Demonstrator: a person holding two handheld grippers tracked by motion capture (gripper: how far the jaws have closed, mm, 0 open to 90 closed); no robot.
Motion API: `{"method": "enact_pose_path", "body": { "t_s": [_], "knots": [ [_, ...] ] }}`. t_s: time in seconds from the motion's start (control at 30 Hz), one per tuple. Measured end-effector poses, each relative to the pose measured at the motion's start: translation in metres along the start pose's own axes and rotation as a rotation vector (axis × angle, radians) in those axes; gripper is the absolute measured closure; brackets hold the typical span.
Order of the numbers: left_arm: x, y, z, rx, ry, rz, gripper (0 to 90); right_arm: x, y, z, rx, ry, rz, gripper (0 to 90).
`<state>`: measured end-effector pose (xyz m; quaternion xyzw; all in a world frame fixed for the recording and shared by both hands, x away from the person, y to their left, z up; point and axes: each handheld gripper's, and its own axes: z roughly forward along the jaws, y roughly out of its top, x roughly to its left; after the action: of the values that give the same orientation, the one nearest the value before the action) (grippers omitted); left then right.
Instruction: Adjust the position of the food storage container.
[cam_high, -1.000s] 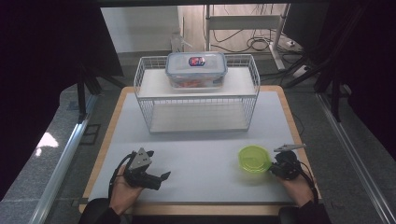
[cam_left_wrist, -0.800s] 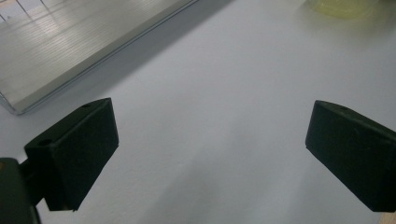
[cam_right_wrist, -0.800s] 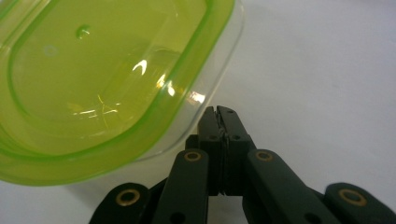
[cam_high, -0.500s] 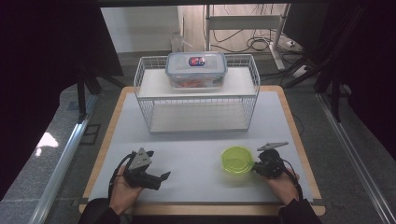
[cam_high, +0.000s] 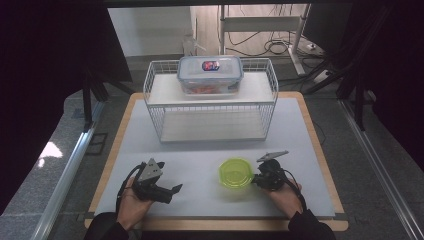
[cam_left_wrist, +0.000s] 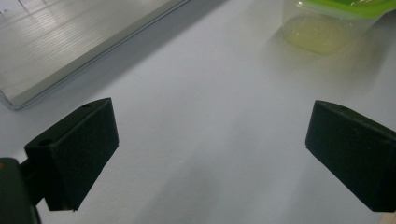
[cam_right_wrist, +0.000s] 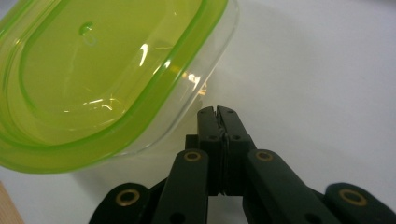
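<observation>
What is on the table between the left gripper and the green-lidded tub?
Nothing. In the high view, bare white table runs from the left gripper to the green-lidded tub; the left gripper view shows this too.

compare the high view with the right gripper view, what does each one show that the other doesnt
High view alone: the wire rack with a clear lidded box on top, the left gripper with fingers apart, and both hands at the table's near edge.

Right gripper view alone: close up, the right gripper has its fingers pressed together, tips against the clear wall of the green-lidded container, gripping nothing.

Both: that container, the right gripper and the white table top.
</observation>
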<state>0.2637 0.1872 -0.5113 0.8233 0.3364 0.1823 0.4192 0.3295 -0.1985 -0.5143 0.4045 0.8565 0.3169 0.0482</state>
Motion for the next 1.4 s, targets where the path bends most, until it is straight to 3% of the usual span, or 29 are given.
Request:
{"method": "enact_pose_path", "body": {
  "t_s": [0.4,0.6,0.83,1.13,1.27,1.4],
  "knots": [
    [0.000,0.000,0.000,0.004,-0.009,0.002,3.0,0.023,0.027,0.030,-0.003,0.045,-0.063,89.4],
    [-0.001,0.000,0.000,0.011,-0.015,0.003,3.6,0.026,0.030,0.033,0.000,0.052,-0.085,87.5],
    [-0.005,0.002,0.001,0.041,-0.025,0.011,5.1,0.008,0.025,0.018,-0.035,-0.019,-0.096,71.4],
    [-0.007,0.002,0.002,0.054,-0.019,0.012,7.0,0.000,0.021,0.002,-0.100,-0.038,-0.121,46.6],
    [-0.005,0.000,0.002,0.030,-0.018,0.030,5.6,-0.005,0.018,-0.005,-0.116,-0.030,-0.131,31.6],
    [-0.004,0.000,0.002,0.024,-0.022,0.035,4.2,-0.011,0.015,-0.007,-0.116,-0.025,-0.130,23.8]
  ]
}}
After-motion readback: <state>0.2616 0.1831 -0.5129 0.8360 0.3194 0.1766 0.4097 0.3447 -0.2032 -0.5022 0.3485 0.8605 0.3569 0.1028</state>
